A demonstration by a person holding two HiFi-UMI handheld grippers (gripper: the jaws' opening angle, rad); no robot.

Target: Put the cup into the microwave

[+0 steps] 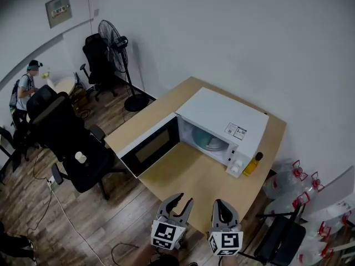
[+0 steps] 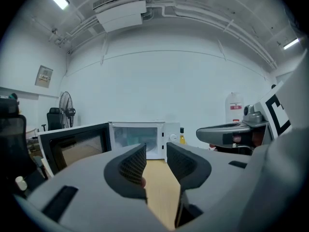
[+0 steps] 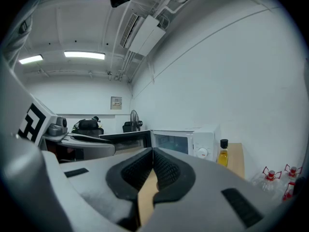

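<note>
The white microwave (image 1: 222, 114) stands on the wooden table (image 1: 188, 177) with its door (image 1: 151, 147) swung wide open to the left. Inside the cavity sits a pale green cup (image 1: 209, 143), a teal blur in the left gripper view (image 2: 126, 138). Both grippers hover at the table's near edge, well short of the microwave and pointing towards it. My left gripper (image 1: 184, 199) (image 2: 155, 151) has a gap between its jaws and nothing in it. My right gripper (image 1: 221, 203) (image 3: 153, 151) has its jaws together and holds nothing.
A bottle of yellow liquid (image 1: 253, 164) stands at the microwave's right front corner. Black office chairs (image 1: 72, 143) and a standing fan (image 1: 113, 40) are left of the table, water jugs (image 1: 288, 182) and another chair (image 1: 283, 240) to the right. A person (image 1: 25, 90) sits far left.
</note>
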